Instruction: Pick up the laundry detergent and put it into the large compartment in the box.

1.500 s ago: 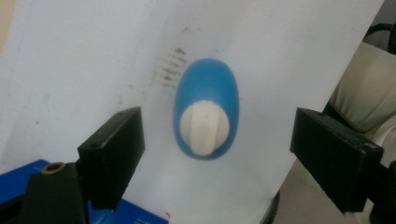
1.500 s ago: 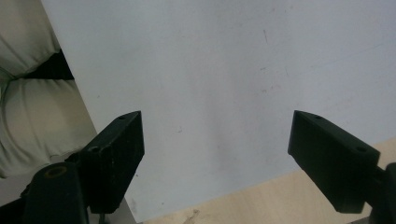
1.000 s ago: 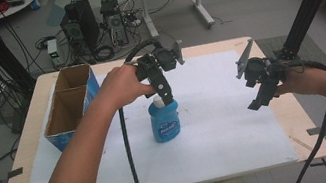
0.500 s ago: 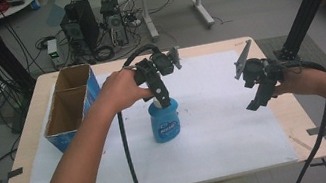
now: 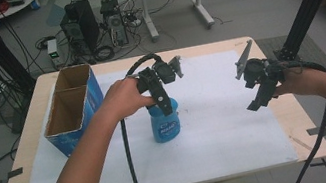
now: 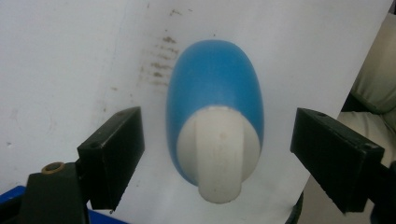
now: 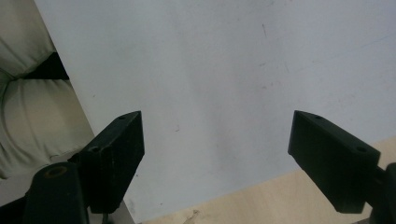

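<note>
Over the last second the left hand has eased a little up and toward the person's left, so the left gripper (image 5: pixel 166 105) now sits right over the top of the blue bottle (image 5: pixel 164 124), while the right gripper (image 5: pixel 259 97) has hardly shifted, still hovering above the right side of the table (image 5: pixel 277 117). The bottle stands upright near the middle of the white sheet (image 5: pixel 220 137) that covers the tabletop, label facing the person, its white cap (image 6: pixel 218 158) pointing up. Looking along the left gripper's own view, its two black jaws are spread wide, one on each side of the cap and clear of it, so nothing is gripped; a few brownish smudges mark the sheet just past the bottle. The right gripper's jaws are likewise wide apart with nothing between them, aimed down at bare white sheet near the table's wooden edge. At the left end of the table sits an open cardboard box (image 5: pixel 70 110) with blue sides and two compartments, well apart from the bottle
</note>
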The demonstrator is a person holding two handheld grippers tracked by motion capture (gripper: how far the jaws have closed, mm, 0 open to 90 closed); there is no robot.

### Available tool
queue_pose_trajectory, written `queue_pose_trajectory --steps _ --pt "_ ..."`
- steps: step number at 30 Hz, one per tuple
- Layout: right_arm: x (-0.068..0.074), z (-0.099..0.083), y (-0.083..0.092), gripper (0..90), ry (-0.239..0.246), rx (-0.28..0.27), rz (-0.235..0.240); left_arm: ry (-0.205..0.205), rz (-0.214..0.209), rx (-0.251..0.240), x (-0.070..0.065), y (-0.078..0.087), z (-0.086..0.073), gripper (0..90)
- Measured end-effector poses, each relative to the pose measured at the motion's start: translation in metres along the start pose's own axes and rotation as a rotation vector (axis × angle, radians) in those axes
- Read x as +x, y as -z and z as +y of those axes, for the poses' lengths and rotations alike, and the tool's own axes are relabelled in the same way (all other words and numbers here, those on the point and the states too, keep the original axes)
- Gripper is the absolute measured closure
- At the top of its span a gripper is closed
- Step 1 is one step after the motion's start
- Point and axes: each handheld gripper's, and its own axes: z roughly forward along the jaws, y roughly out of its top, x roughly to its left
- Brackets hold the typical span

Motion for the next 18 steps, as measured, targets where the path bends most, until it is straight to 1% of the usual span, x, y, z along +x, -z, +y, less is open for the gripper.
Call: queue_pose_trajectory --steps 3,5,6,7,8,9,10,11,15,18 --pt "0.0 0.001 -0.001 18.4 0.002 0.0 0.001 0.008 -0.006 -0.01 -0.001 -0.001 -0.001 18.2" --pt "0.0 0.002 -0.002 18.4 0.005 -0.001 0.003 -0.005 -0.003 0.004 -0.001 -0.003 -0.001 18.3" --pt "0.0 0.002 -0.002 18.4 0.005 -0.001 0.003 -0.005 -0.002 0.012 -0.002 -0.005 -0.001 18.3" --pt "0.0 0.002 -0.003 18.3 0.007 -0.001 0.003 0.003 -0.005 0.008 -0.002 -0.008 -0.001 18.3" --pt "0.0 0.002 -0.003 18.3 0.007 -0.001 0.003 -0.004 -0.003 0.02 -0.002 -0.009 -0.001 18.3" --pt "0.0 0.002 -0.003 18.3 0.006 -0.002 0.004 0.002 -0.002 0.014 -0.002 -0.012 -0.001 18.4" --pt "0.0 0.001 -0.004 18.4 0.007 -0.002 0.004 -0.002 -0.003 0.023 -0.002 -0.014 -0.001 18.3" --pt "0.0 0.001 -0.004 18.4 0.002 0.0 0.007 -0.007 0.006 0.034 -0.002 -0.017 -0.001 18.6" --pt "0.0 0.001 -0.005 18.3 0.003 -0.002 0.008 -0.012 0.009 0.038 -0.002 -0.02 0.002 18.4" --pt "0.0 0.002 -0.005 18.3 0.002 -0.006 0.009 -0.015 0.003 0.045 -0.001 -0.023 0.005 18.5"
